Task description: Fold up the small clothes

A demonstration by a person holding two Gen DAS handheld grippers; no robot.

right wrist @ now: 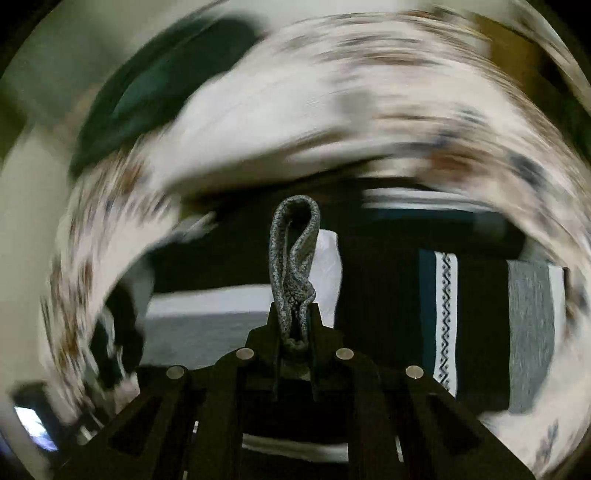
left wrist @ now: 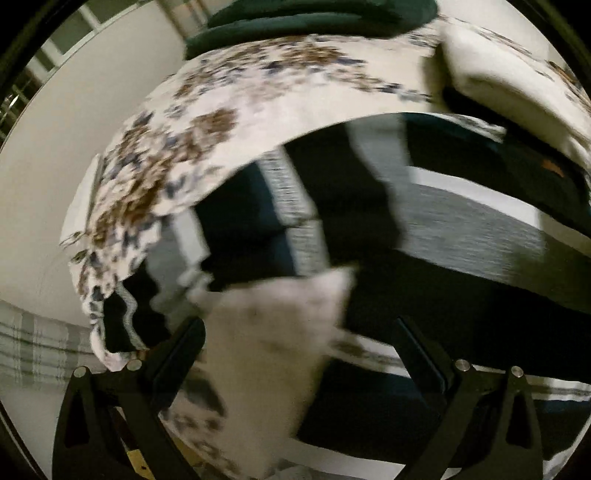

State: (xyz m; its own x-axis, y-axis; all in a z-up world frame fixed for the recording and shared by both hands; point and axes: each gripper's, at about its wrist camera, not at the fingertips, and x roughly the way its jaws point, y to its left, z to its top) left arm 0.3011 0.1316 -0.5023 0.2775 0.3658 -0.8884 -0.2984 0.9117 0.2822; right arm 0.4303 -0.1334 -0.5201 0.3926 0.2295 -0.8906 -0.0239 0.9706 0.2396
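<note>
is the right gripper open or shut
Shut: the right gripper has its fingers pinched on a bunched loop of speckled grey cloth.

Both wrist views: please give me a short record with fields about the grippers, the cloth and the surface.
left hand-held gripper: open, a blurred white cloth between its fingers, contact unclear
right hand-held gripper: shut on a fold of speckled grey fabric
surface: floral sheet under a striped blanket
other: dark green cushion at the far edge
image quality: both views motion-blurred
</note>
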